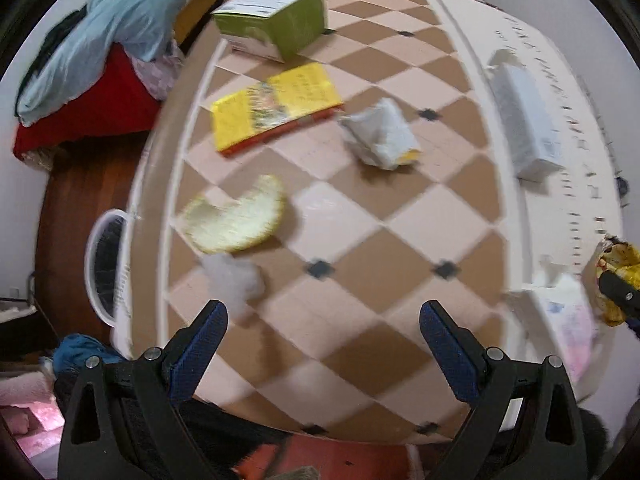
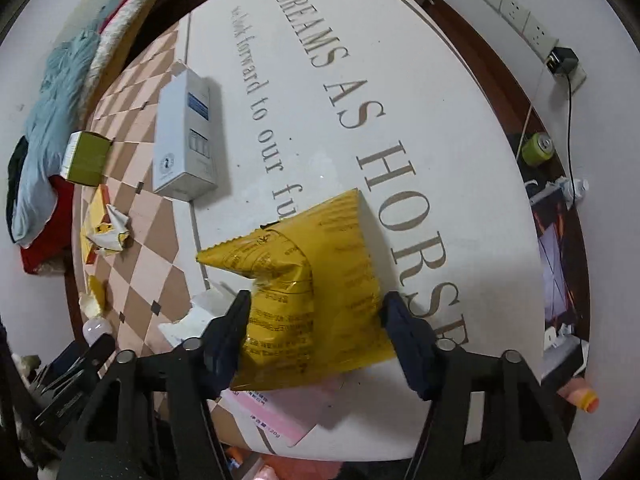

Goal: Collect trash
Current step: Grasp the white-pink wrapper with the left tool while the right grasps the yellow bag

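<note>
My left gripper [image 1: 323, 320] is open and empty above the checkered table [image 1: 420, 216]. Just ahead of its left finger lies a white tissue wad [image 1: 234, 276], then a yellow pomelo peel [image 1: 240, 220]. A crumpled white and yellow wrapper [image 1: 380, 134] lies farther on. A white waste bin [image 1: 106, 266] stands below the table's left edge. My right gripper [image 2: 316, 312] is shut on a yellow snack bag [image 2: 316, 280], held above the white lettered part of the table; the bag also shows in the left wrist view [image 1: 618, 276].
A yellow book [image 1: 276, 106], a green box [image 1: 276, 20] and a white carton [image 2: 186, 136] lie on the table. A pink tissue pack [image 2: 280, 412] sits under the yellow bag. Clothes [image 1: 108, 32] pile on the bed at left. A power strip [image 2: 516, 12] runs along the wall.
</note>
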A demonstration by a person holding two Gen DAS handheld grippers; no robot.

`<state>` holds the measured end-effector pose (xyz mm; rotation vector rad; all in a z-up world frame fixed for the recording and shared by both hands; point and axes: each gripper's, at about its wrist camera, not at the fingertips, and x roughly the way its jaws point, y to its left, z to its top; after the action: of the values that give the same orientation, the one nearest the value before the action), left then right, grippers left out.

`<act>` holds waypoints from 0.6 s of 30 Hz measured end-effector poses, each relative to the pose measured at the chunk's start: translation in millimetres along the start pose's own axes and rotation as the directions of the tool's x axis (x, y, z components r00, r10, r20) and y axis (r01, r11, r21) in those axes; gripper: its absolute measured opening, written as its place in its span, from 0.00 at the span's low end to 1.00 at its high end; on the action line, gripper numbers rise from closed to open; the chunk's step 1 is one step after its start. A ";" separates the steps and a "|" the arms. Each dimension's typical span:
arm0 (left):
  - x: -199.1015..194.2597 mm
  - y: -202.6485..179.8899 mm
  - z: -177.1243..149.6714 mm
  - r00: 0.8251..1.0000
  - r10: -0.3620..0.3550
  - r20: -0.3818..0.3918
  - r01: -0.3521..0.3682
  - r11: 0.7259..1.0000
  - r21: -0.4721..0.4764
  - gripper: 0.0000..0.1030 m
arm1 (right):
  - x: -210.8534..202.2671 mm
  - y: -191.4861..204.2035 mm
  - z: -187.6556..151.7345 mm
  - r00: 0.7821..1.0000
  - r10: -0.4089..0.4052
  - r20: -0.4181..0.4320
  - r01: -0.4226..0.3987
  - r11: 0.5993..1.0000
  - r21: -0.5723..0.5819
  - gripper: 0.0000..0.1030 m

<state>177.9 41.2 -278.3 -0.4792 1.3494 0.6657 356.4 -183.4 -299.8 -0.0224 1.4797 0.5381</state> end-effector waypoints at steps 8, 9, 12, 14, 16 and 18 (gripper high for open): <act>-2.5 -84.3 -8.0 0.939 -0.315 -0.137 0.297 0.945 -0.135 0.94 | -43.5 -45.3 -18.6 0.989 -0.101 0.113 0.090 0.991 0.097 0.54; 0.6 -95.7 -8.7 0.927 -0.342 -0.153 0.317 0.934 -0.163 0.94 | -46.9 -54.2 -22.1 0.987 -0.113 0.115 0.100 0.988 0.118 0.54; 9.9 -121.2 -9.1 0.904 -0.388 -0.178 0.343 0.908 -0.239 0.93 | -53.0 -79.5 -25.8 0.985 -0.132 0.108 0.113 0.979 0.169 0.54; 15.0 -135.4 -10.2 0.911 -0.369 -0.184 0.323 0.916 -0.238 0.66 | -53.9 -88.5 -25.9 0.984 -0.141 0.105 0.120 0.976 0.183 0.54; 16.2 -142.6 -12.6 0.924 -0.338 -0.177 0.297 0.929 -0.220 0.58 | -55.2 -96.0 -30.0 0.984 -0.146 0.101 0.124 0.973 0.197 0.54; 13.1 -141.5 -14.4 0.935 -0.323 -0.146 0.295 0.938 -0.184 0.54 | -56.3 -99.8 -32.6 0.985 -0.142 0.097 0.121 0.972 0.199 0.54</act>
<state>265.1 -69.3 -302.1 -0.8783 1.3501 0.4790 361.6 -301.0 -281.0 0.0602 1.4052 0.2823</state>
